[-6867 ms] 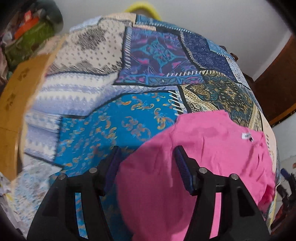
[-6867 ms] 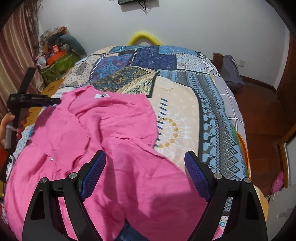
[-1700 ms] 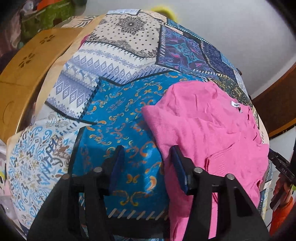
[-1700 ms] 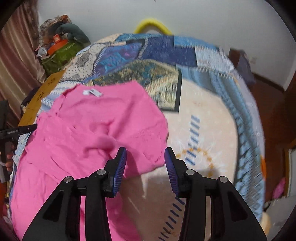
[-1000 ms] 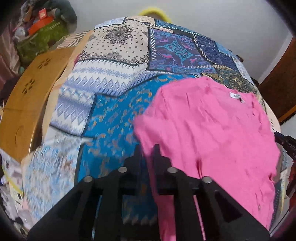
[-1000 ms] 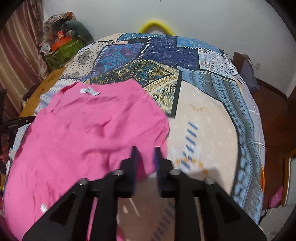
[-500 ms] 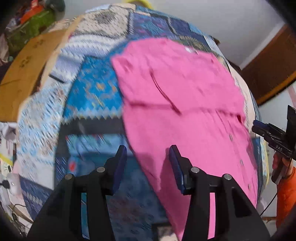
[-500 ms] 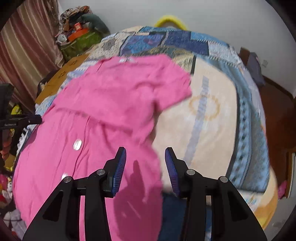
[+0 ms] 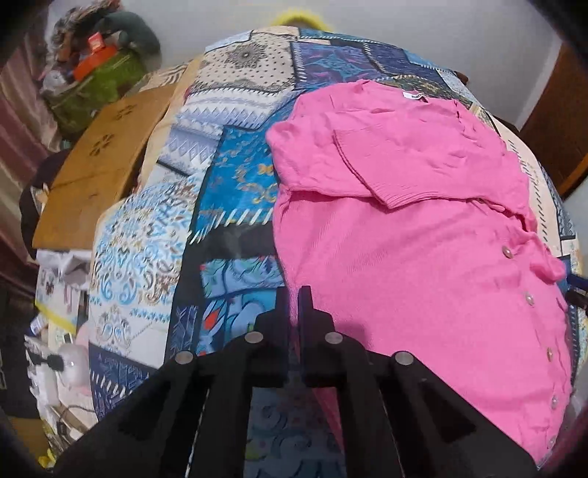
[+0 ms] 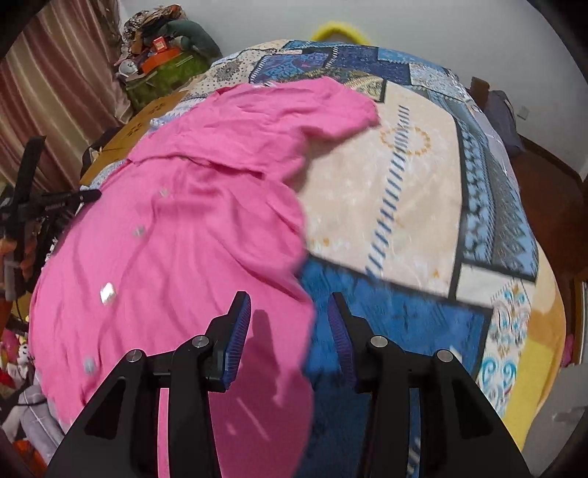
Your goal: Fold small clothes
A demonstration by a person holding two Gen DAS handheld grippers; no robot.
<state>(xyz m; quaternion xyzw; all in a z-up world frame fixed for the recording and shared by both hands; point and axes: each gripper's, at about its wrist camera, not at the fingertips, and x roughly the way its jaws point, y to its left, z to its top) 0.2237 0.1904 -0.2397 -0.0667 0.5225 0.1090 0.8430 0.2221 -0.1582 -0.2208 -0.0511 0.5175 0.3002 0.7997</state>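
Note:
A pink buttoned cardigan lies spread on the patchwork bedspread, both sleeves folded in across the chest, its label at the far end. My left gripper is shut on the cardigan's left hem edge. In the right wrist view the cardigan fills the left half. My right gripper is open over the cardigan's right hem edge, the cloth lying between its blue pads. The left gripper shows at the far left of that view.
A wooden board runs along the bed's left side, with a green bag and clutter beyond it. A yellow hoop stands at the bed's far end. A curtain hangs at the left. Dark wooden furniture is at the right.
Both grippers have pulled back from the sleeves to the hem end. The left gripper has closed on the hem edge. The right gripper stays open.

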